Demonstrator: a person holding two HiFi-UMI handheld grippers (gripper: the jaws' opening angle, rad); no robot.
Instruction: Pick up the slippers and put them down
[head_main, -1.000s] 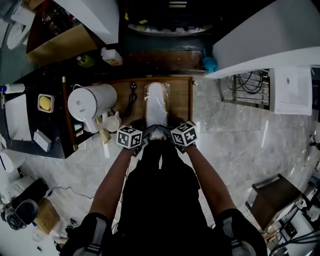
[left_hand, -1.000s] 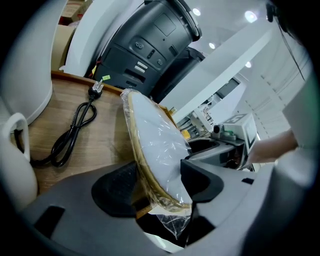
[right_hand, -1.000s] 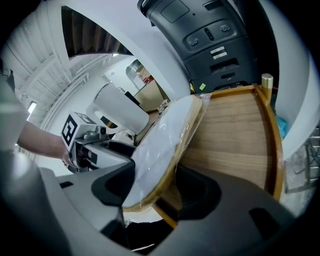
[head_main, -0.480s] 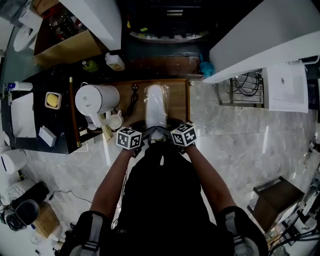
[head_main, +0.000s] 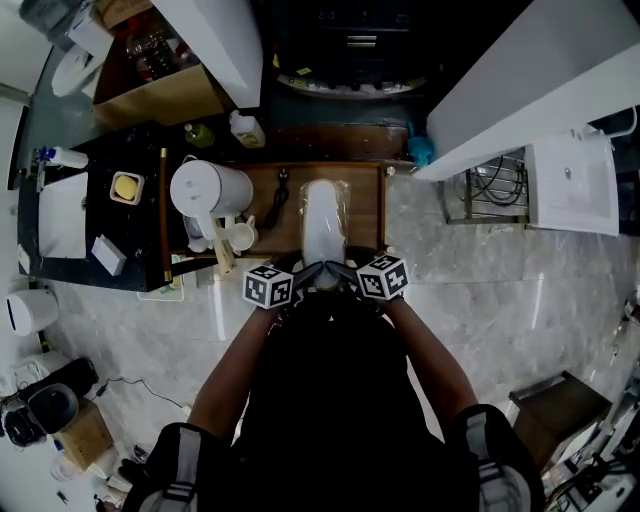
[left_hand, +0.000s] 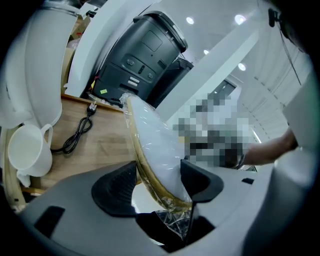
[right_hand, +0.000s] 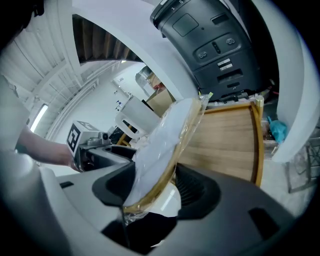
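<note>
Slippers (head_main: 324, 222), a white pair sealed in clear crinkly plastic, are lying at the centre of the head view over a wooden tabletop (head_main: 366, 205), with their near end caught by both tongs. Whether the far end is touching the wood I cannot tell. Both forearms (head_main: 235, 370) are reaching up from the bottom of the frame and converging on that near end. The left gripper (head_main: 304, 277) and the right gripper (head_main: 348, 277) are pointing forward and downward, their marker cubes (head_main: 268, 287) side by side just below the packet.

In the left gripper view, the left gripper (left_hand: 158, 181) is holding the slippers (left_hand: 152, 142) between its dark pads. Its jaws are standing fairly wide around the packet, which is slanting toward the upper left of the frame. In the right gripper view, the right gripper (right_hand: 155, 186) is likewise clamping the slippers (right_hand: 161, 137), which are leaning toward the upper right.

A thin tan edge is running along the white body of the pair, and loose wrap is bunching below the pads.

The cubes are bearing black-and-white square patterns. A dark appliance (left_hand: 142, 55) beyond the tabletop is carrying a white label (left_hand: 131, 81) and a small yellow-green sticker (left_hand: 103, 92), both with print too small to read. A white jug (head_main: 207, 190), a white cup (head_main: 240, 236) and a black cable (head_main: 276, 198) are sitting left of the packet.
</note>
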